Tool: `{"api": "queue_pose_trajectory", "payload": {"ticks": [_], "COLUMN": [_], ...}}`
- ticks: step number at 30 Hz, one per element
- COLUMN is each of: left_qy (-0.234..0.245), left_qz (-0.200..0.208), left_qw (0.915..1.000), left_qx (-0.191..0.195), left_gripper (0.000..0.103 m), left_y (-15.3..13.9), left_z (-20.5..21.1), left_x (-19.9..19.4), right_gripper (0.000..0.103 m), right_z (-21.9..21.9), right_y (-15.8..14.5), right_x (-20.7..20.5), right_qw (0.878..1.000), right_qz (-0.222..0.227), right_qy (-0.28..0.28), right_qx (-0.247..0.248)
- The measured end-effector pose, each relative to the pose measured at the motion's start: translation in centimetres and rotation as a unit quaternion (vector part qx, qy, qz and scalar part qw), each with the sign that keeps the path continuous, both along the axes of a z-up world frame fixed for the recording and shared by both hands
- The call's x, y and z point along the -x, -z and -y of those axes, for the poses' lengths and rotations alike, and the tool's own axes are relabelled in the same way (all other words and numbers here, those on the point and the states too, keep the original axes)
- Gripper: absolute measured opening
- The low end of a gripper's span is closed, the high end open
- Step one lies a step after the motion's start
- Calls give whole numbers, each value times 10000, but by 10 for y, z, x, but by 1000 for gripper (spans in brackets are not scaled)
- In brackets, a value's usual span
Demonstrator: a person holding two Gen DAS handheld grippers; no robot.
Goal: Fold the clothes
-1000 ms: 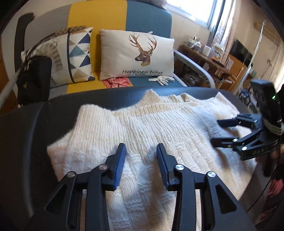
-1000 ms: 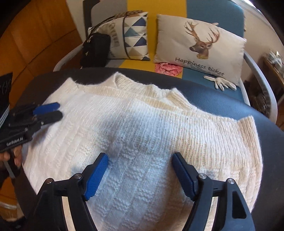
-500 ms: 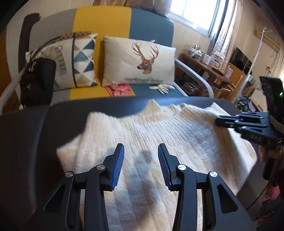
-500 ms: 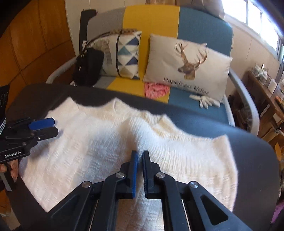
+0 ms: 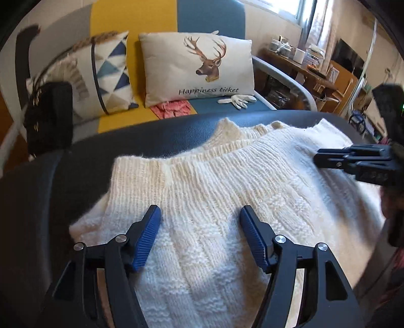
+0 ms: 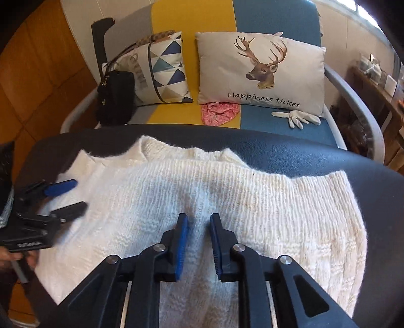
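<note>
sweater [image 5: 202, 201] lies under both hand-held grippers.

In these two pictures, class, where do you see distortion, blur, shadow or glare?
Left wrist view: the fisheye bends the black table edge; the window glares white; the right hand-held gripper is slightly blurred.
Right wrist view: dark vignette in the corners; a bluish shadow falls on the white sweater ahead of the fingers.

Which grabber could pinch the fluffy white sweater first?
Probably the left gripper. Its jaws are wide open over the sweater, near the left edge, with knit between them. The right gripper has its jaws only narrowly apart over the sweater's middle, away from any edge.
</note>
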State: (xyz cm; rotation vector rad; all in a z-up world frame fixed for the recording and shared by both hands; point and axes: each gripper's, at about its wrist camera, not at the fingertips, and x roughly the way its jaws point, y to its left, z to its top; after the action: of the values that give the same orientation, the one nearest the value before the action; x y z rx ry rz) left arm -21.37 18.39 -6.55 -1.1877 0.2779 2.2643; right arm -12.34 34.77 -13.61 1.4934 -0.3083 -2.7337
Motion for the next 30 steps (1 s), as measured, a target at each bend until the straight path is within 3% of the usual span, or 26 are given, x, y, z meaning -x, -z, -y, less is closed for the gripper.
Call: {"api": "queue_pose_trajectory", "payload": {"ticks": [2, 4, 7, 10, 12, 14, 17, 20, 22, 26, 28, 30], "left_qy": [-67, -156, -346, -476, -613, -641, -797, -897, -725, -803, -1175, -1515], "left_qz": [-53, -100, -103, -276, -299, 62, 244, -94, -273, 17, -43, -35], "left_qw": [9999, 9997, 9985, 9968, 9969, 9977, 9920, 9841, 9859, 9952, 9900, 9835], "left_qx": [-70, -161, -403, -588, -381, -231, -949, -1533, -1484, -561, -785, -988], "left_gripper": [53, 18, 8, 8, 13, 15, 24, 32, 34, 34, 35, 35], "left_y": [0, -1, -5, -12, -7, 9, -7, -31, -35, 4, 14, 12], "left_z": [0, 2, 10, 16, 13, 9, 31, 58, 58, 37, 48, 59], "left_x": [0, 0, 4, 2, 9, 20, 11, -14, -28, -20, -18, -23], "right_gripper": [18, 19, 20, 20, 20, 20, 20, 20, 21, 23, 23, 22], "right_z": [2, 7, 15, 14, 13, 13, 12, 13, 21, 30, 23, 5], "right_y": [-4, -6, -2, -4, -6, -7, -9, -15, -26, -14, 14, 21], "right_x": [-7, -14, -17, -20, -22, -24, -27, -32, -38, -23, -11, -12], "right_qw": [9999, 9998, 9994, 9994, 9994, 9993, 9992, 9989, 9973, 9980, 9993, 9993], "right_qz": [-104, -183, -134, -195, -236, -276, -337, -446, -632, -509, -150, -235], "right_qy": [-31, -86, -199, -169, -149, -129, -98, -137, -348, -309, -74, 202], "right_qx": [-24, -93, -266, -235, -215, -195, -164, -109, -112, -211, -325, 229]}}
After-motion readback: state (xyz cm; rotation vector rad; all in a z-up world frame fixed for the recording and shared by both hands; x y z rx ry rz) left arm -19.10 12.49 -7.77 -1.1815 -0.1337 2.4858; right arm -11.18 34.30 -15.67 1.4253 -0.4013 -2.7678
